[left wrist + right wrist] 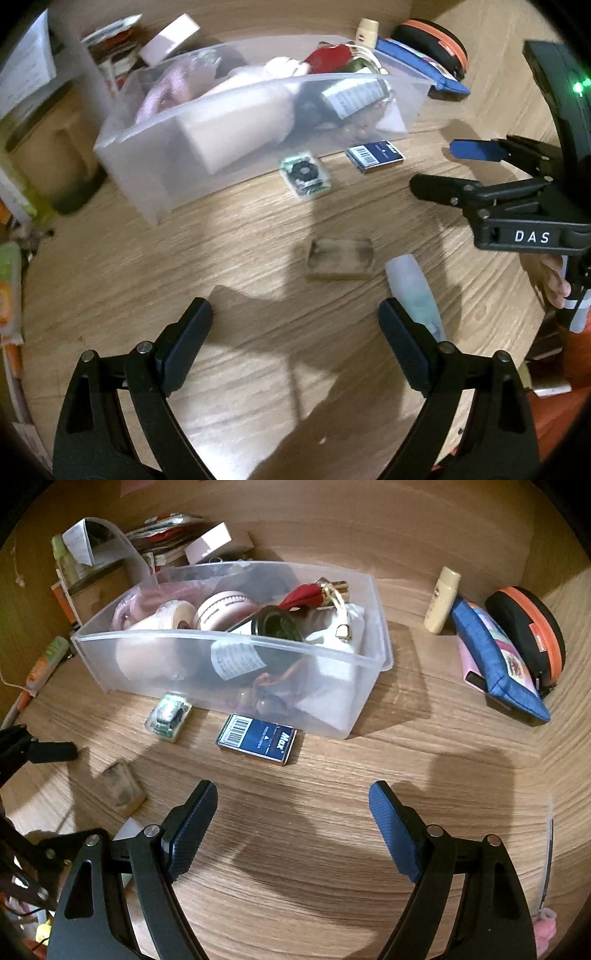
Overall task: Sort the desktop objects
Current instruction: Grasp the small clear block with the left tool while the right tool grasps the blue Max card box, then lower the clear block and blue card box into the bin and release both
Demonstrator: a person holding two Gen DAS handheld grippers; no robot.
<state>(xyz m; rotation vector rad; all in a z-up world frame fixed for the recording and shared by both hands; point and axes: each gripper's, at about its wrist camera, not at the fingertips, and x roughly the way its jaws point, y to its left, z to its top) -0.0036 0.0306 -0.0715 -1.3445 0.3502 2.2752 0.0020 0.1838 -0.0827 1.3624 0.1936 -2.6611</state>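
Note:
A clear plastic bin (122,155) (365,627) full of small items stands on the wooden desk. In front of it lie a blue staples box (375,155) (256,738), a small clear case with a green and black part inside (304,173) (168,712), and a brownish block (340,258) (122,786). A pale tube (413,291) lies against my left gripper's right finger. My left gripper (295,332) is open and empty above the desk, near the block. My right gripper (293,819) (432,166) is open and empty, just short of the staples box.
At the back right lie a cream bottle (441,598) (367,31), a blue pouch (495,657) (417,62) and a black and orange zip case (532,635) (434,40). Boxes and packets (166,539) pile up behind the bin at the left. A hand (550,280) holds the right gripper's handle.

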